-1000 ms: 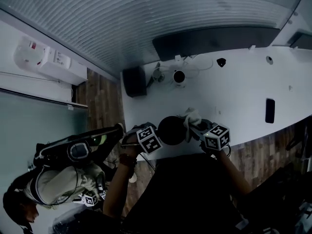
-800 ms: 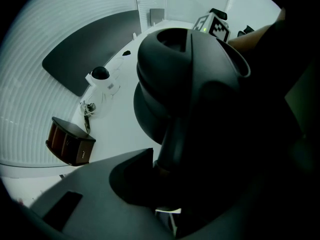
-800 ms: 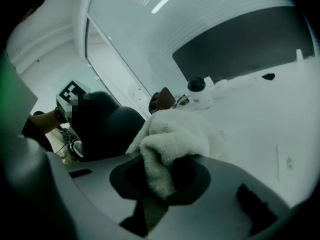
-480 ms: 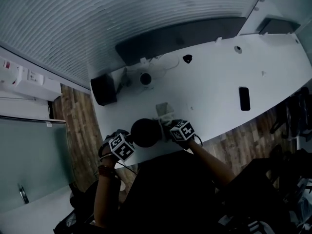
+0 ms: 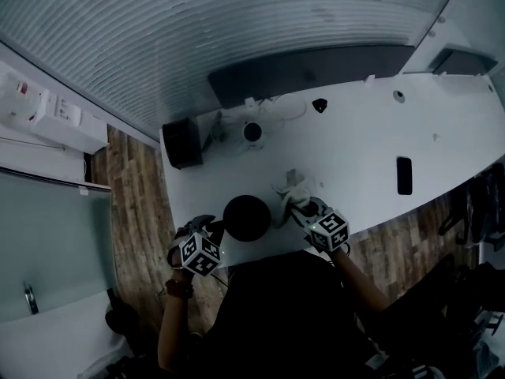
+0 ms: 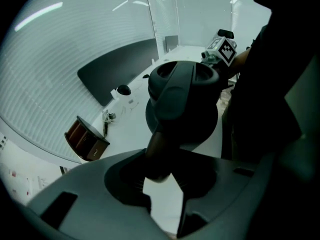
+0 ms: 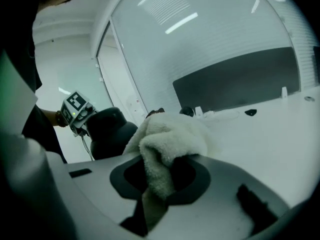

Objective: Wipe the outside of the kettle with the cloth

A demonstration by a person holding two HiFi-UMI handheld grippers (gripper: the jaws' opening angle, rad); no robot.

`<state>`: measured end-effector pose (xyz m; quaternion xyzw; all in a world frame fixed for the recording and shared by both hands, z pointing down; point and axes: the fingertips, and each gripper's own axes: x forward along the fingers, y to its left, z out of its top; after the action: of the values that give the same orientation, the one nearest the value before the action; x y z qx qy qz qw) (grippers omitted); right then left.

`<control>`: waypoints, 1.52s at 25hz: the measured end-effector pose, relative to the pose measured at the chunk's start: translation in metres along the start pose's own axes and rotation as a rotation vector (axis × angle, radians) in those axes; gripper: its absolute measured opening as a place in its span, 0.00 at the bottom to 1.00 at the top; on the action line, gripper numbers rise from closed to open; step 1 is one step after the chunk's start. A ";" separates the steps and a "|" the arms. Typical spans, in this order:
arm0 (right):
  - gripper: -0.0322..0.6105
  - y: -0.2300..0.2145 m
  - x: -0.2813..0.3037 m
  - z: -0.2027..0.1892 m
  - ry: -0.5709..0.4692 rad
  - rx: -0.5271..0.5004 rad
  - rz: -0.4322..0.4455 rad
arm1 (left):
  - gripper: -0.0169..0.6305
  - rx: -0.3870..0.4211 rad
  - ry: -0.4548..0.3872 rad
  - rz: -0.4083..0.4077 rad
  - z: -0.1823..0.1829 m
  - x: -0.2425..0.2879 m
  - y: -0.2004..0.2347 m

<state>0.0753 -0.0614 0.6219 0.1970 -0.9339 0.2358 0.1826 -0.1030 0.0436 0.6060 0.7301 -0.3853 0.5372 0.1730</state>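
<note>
A black kettle (image 5: 247, 217) stands near the front edge of the white table (image 5: 355, 140). My left gripper (image 5: 215, 229) reaches it from the left. In the left gripper view the kettle's handle (image 6: 162, 134) lies between the jaws of my left gripper (image 6: 162, 176), with the pads against it. Those jaws have just been opening slightly with the handle still between them. My right gripper (image 5: 298, 208) is shut on a white terry cloth (image 5: 292, 189), just right of the kettle and apart from it. In the right gripper view the cloth (image 7: 167, 139) bunches over the jaws, and the kettle (image 7: 107, 131) is behind it to the left.
A dark box (image 5: 182, 142) stands at the table's far left corner. Beside it is a small round device (image 5: 252, 131) with cables. A black phone (image 5: 404, 175) lies to the right. A dark panel (image 5: 308, 69) runs along the back edge. Wooden floor borders the table.
The right gripper has carried the cloth rightward, off the kettle's side, so a gap shows between them. The left gripper has stayed at the handle and tilted.
</note>
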 end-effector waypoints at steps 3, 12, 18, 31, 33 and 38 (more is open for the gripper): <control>0.15 0.002 -0.011 0.005 -0.036 -0.049 0.006 | 0.20 -0.064 -0.129 0.043 0.000 -0.013 0.004; 0.15 0.038 -0.068 0.084 -0.299 -0.101 0.043 | 0.20 -0.387 -0.431 0.241 -0.015 -0.055 -0.001; 0.15 0.087 -0.090 0.139 -0.385 -0.206 0.119 | 0.03 -0.547 -0.813 0.316 0.011 -0.145 0.004; 0.15 0.235 -0.083 0.156 -0.378 -0.454 0.477 | 0.03 -0.578 -0.900 0.497 0.021 -0.215 -0.034; 0.15 0.257 -0.086 0.147 -0.358 -0.469 0.536 | 0.03 -0.622 -0.907 0.532 0.006 -0.223 -0.051; 0.15 0.318 -0.099 0.115 -0.294 -0.475 0.675 | 0.03 -0.704 -0.926 0.618 -0.034 -0.252 -0.096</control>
<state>-0.0131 0.1657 0.3676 -0.1352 -0.9904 0.0302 0.0008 -0.0852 0.2227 0.4028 0.6412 -0.7646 0.0344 0.0554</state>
